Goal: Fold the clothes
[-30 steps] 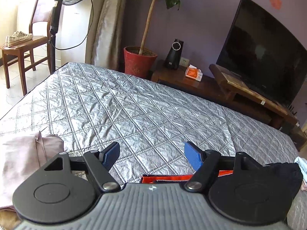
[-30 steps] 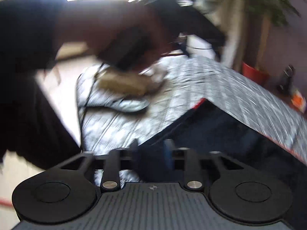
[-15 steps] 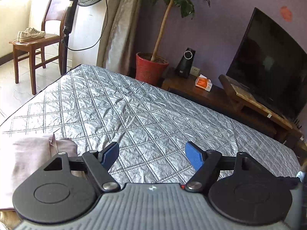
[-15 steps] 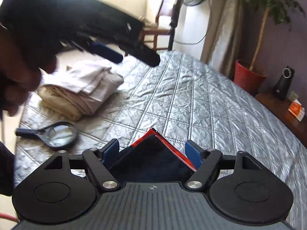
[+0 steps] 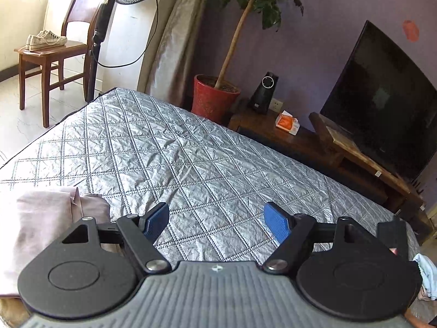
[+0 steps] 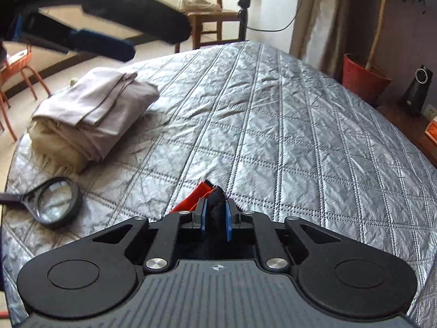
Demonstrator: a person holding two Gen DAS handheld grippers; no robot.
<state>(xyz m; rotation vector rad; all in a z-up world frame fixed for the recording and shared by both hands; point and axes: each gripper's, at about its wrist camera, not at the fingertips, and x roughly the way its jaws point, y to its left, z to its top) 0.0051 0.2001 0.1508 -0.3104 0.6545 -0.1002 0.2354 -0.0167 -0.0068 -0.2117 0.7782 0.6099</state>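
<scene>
My right gripper [image 6: 215, 214] is shut on a bunched edge of a dark garment with orange trim [image 6: 196, 195], low over the silver quilted bed cover [image 6: 273, 125]. My left gripper [image 5: 215, 220] is open and empty above the bed cover [image 5: 174, 158]; it also shows blurred at the top left of the right wrist view [image 6: 103, 41]. A stack of folded beige and pinkish clothes [image 6: 90, 114] lies at the bed's left side, and shows beside my left fingers in the left wrist view [image 5: 41, 232].
A magnifying glass [image 6: 52, 201] lies on the bed near the folded stack. Beyond the bed stand a red plant pot [image 5: 213, 98], a dark speaker [image 5: 265, 93], a TV [image 5: 382, 104] on a wooden stand, a fan and a wooden chair [image 5: 52, 57] with shoes.
My right gripper went from shut to open and has shut again on the garment's edge. The left gripper rose and tilted up; the dark garment dropped out of its view.
</scene>
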